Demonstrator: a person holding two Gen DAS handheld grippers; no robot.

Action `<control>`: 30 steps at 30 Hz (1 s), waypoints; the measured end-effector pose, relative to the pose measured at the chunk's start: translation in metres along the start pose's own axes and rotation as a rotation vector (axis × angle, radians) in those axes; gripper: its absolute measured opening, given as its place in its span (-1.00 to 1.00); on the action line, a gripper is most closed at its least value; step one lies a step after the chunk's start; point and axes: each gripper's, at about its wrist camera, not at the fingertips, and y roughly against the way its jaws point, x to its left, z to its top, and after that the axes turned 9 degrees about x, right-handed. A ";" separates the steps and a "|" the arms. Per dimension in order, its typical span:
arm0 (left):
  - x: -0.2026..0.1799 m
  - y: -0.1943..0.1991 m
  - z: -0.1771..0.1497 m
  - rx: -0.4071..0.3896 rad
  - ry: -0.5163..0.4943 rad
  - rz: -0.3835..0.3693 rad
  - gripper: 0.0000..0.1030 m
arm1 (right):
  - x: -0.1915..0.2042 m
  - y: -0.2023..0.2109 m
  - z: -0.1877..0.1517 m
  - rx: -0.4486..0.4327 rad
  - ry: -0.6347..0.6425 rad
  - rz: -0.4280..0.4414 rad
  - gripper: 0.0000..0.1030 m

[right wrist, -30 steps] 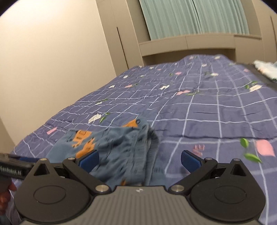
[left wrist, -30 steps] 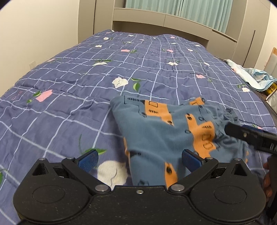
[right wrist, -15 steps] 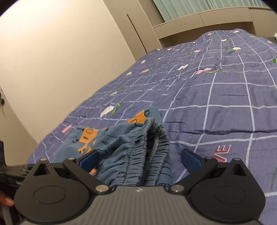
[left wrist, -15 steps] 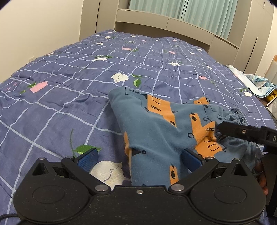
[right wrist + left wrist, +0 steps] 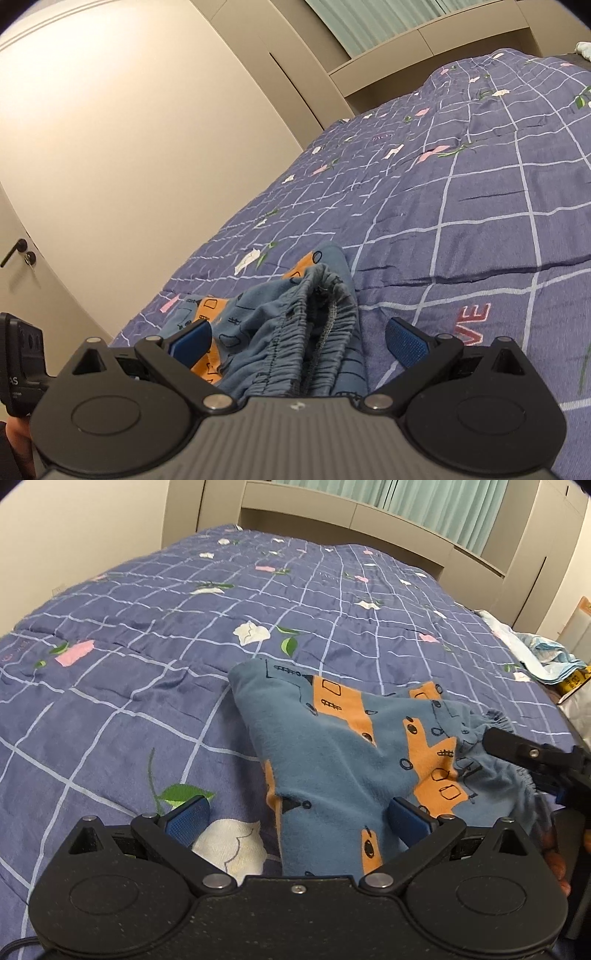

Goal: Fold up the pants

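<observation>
- Two claws work a pair of blue-and-orange printed pants (image 5: 343, 746) lying bunched on a purple checked quilt (image 5: 147, 635).
- Left gripper (image 5: 297, 818) stands wide, nothing held; the cloth's edge lies between its blue pads, closer to the right one.
- Right gripper (image 5: 298, 339) is also spread wide, with the gathered elastic waistband (image 5: 317, 317) directly between its fingers, not clamped.
- Step in hand, as I judge it: taking hold before spreading the garment flat.
- Next move calls for both claws to close on cloth, right on the waistband, then lift and draw apart.
</observation>
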 end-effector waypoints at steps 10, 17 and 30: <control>0.002 0.008 0.000 0.020 0.034 -0.054 0.99 | -0.007 0.001 -0.001 -0.006 -0.042 0.011 0.15; 0.004 0.011 0.000 0.021 0.051 -0.066 0.99 | -0.006 0.000 -0.002 -0.006 -0.039 0.005 0.00; 0.008 0.013 0.002 0.028 0.084 -0.063 0.98 | -0.007 -0.001 -0.003 -0.005 -0.046 0.008 0.02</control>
